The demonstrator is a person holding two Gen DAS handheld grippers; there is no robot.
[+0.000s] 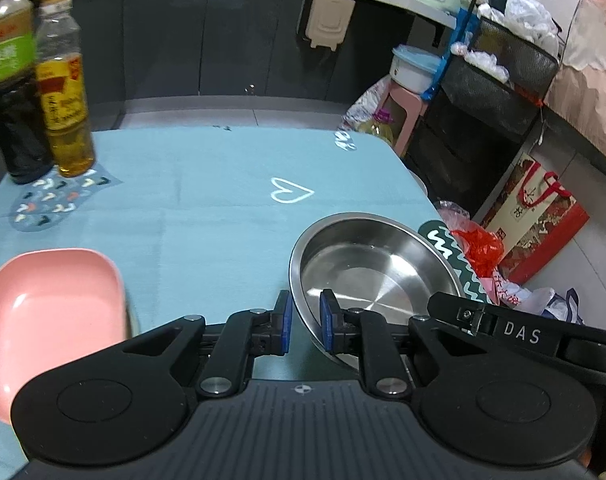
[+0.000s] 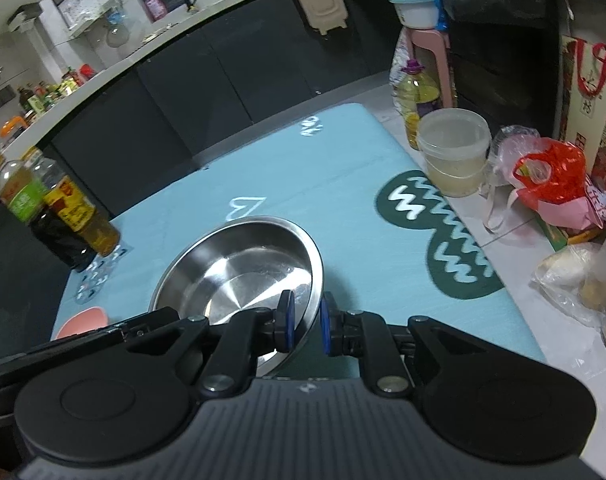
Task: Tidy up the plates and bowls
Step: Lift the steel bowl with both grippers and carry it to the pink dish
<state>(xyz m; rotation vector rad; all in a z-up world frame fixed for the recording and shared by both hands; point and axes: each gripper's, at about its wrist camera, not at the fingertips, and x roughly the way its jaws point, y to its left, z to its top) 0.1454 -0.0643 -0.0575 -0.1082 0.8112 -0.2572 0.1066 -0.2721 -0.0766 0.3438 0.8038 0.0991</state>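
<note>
Both tongs, left (image 1: 306, 322) and right (image 2: 306, 324), straddled the steel bowl's (image 1: 367, 272) near rim on the counter (image 1: 207, 216), jaws apart, not clamped; pink plate (image 1: 51, 320) sat left of bowl; likely next: clamp, lift, stack.

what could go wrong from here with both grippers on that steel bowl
1. Both grippers straddle the steel bowl's thin rim, left gripper and right gripper, with a gap still visible; the slick metal could slip if lifted unevenly.
2. The bowl sits near the table edge, so a push could send it toward the floor clutter.
3. The pink plate lies close by the left gripper and could get bumped.
</note>
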